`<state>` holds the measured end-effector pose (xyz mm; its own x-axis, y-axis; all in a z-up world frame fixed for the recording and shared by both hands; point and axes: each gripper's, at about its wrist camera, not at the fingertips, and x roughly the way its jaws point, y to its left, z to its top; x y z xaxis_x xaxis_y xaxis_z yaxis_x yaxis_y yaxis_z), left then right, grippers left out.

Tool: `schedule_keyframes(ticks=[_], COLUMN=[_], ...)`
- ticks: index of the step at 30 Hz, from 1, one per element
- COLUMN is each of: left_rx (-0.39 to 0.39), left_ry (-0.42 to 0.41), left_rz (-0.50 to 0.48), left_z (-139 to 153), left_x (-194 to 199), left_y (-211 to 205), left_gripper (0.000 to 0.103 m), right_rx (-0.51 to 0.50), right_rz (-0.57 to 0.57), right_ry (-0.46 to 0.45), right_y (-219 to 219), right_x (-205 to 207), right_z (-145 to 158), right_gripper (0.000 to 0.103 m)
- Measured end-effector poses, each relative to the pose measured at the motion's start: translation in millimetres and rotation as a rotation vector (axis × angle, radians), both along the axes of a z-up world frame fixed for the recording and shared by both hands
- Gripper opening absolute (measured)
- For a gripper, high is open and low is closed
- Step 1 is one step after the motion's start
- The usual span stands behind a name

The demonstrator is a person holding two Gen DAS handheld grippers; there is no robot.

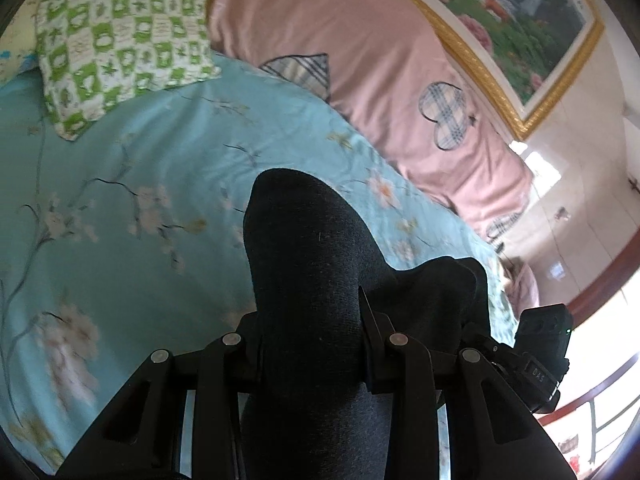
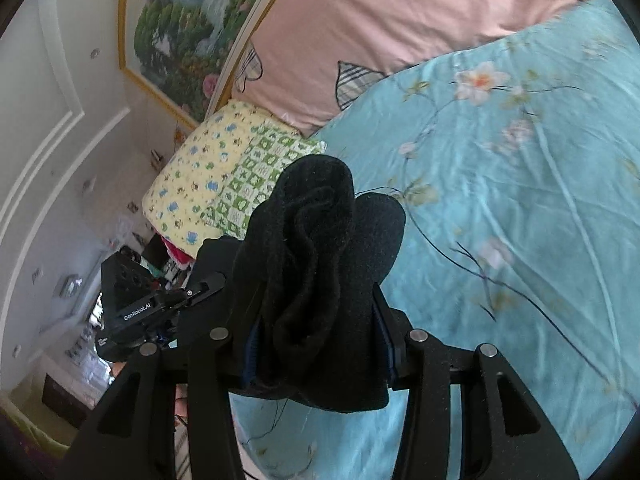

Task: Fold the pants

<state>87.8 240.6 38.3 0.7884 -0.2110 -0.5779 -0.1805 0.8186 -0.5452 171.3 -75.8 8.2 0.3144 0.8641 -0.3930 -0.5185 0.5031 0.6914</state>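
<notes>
Left wrist view: we see the left gripper (image 1: pixel 312 320) clamped on a thick bunch of the black pants (image 1: pixel 304 264). The fabric stands up between its fingers and hangs down behind them. Below lies the blue floral bedsheet (image 1: pixel 140 200), with a green-checked pillow (image 1: pixel 116 52) at the far left and a pink quilt (image 1: pixel 360 60) along the wall side. The other gripper's body shows at the lower right edge of this view, close by.

Right wrist view: the right gripper (image 2: pixel 316 320) is also clenched on a crumpled wad of the same pants (image 2: pixel 312 248), and no gap shows between pads and cloth. So both ends of the garment are held above the bed, not yet laid down.

Our judgement: the step in hand is carrying the held edge across to make a fold. To do it well, we keep both grippers level with each other so the edge stays straight. We keep them apart enough to hold the cloth taut between them. We lower onto a bare stretch of sheet, well clear of the pillow and quilt. We let go only once the fabric lies flat.

Risk: the bunched grips may leave wrinkles, so a smoothing pass may be needed.
</notes>
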Motion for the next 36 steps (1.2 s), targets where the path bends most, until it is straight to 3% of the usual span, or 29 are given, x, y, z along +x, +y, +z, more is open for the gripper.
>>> schedule_keyframes(ticks=[16,23,29,36], left_rx=[0.041,0.037,0.102,0.119], left_ry=[0.069,0.102,0.119,0.141], left_rz=[0.106,0.114,0.16,0.196], left_z=[-35.1,-54.5,-50.7,-47.1], left_x=[28.9,27.8,17.7,-0.4], left_y=[54.3,56.0,48.5,37.2], left_gripper=[0.034,0.045,0.06,0.067], right_rx=[-0.104,-0.159,-0.195,-0.183], right_rz=[0.075,0.062,0.037,0.001], right_ry=[-0.01,-0.008,-0.029,-0.032], right_y=[73.5,72.3,63.6,48.3], right_x=[57.1,63.2,58.3,51.8], right_z=[-24.3,-35.3,-38.2,-36.3], right_gripper=[0.049,0.058,0.066,0.069])
